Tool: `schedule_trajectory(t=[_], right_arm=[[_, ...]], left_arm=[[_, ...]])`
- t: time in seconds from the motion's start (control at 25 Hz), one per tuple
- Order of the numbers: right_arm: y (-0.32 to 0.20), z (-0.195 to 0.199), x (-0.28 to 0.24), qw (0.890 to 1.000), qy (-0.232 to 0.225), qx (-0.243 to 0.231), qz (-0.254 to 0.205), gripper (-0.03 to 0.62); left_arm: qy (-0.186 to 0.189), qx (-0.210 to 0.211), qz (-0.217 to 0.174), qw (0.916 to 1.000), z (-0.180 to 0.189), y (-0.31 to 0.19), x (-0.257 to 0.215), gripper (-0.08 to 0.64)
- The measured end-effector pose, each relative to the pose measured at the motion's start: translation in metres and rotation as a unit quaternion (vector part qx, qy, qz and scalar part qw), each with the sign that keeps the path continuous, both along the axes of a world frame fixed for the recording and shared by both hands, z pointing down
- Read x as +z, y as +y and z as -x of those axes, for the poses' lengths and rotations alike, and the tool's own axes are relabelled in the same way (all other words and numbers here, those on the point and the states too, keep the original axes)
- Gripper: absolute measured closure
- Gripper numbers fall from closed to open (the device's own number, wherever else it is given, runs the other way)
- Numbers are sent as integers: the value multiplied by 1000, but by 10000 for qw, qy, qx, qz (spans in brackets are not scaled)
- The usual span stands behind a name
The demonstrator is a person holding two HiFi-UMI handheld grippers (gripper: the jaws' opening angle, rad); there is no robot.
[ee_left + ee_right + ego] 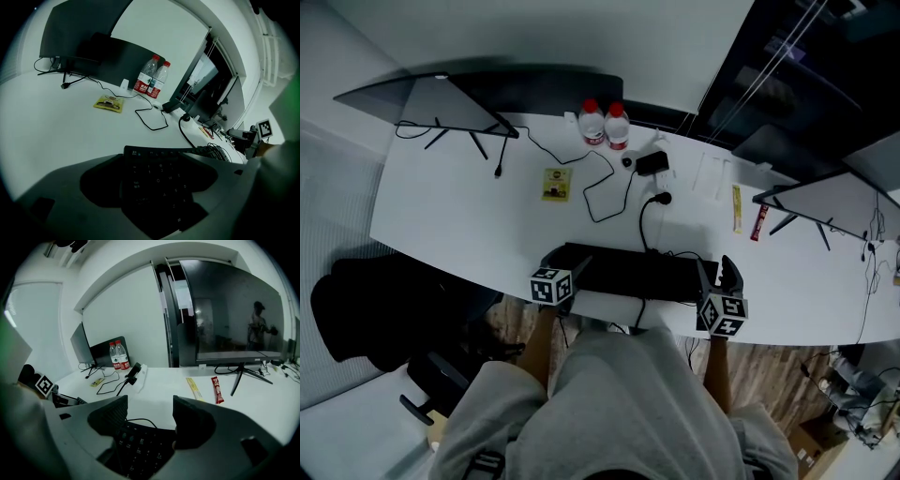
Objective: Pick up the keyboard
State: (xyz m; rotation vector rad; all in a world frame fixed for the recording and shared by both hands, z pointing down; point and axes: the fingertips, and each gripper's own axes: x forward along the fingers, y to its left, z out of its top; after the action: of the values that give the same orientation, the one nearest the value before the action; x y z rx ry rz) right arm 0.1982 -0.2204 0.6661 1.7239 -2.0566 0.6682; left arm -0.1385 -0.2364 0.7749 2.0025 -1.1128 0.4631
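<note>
The black keyboard (633,274) lies along the front edge of the white desk (469,234), its cable running back towards the middle. My left gripper (572,274) is at the keyboard's left end and my right gripper (719,277) at its right end. In the left gripper view the jaws of the left gripper (152,177) stand wide, with the keyboard's (159,171) Tab and letter keys between them; I see no pad pressing on it. In the right gripper view the right gripper (149,417) is also spread, the keyboard's (140,446) end lying low between its jaws.
Two water bottles (605,124), a yellow packet (556,184), a looping black cable (609,192) and an adapter (652,163) sit mid-desk. A yellow strip (737,208) and red sachet (759,222) lie right. Monitors stand at left (431,103) and right (834,197). A black chair (375,309) is at lower left.
</note>
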Motion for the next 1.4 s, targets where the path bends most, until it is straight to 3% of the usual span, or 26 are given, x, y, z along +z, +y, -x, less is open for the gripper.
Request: schedule_trajectory(t=[0.56,1.04,1.4], right_arm=[[16,-8,14,9997,-147,108,144,288],[28,-14,68,9948,-554,257,817,217],[27,-14,69,9961,-428,253,731,198]], left_arm=[[-294,-135,-241,9992,4,0,2,221],[-290,-194,-222,9991,3,0,1,221],[-276,-207,-228,9991,2,-1,2,221]])
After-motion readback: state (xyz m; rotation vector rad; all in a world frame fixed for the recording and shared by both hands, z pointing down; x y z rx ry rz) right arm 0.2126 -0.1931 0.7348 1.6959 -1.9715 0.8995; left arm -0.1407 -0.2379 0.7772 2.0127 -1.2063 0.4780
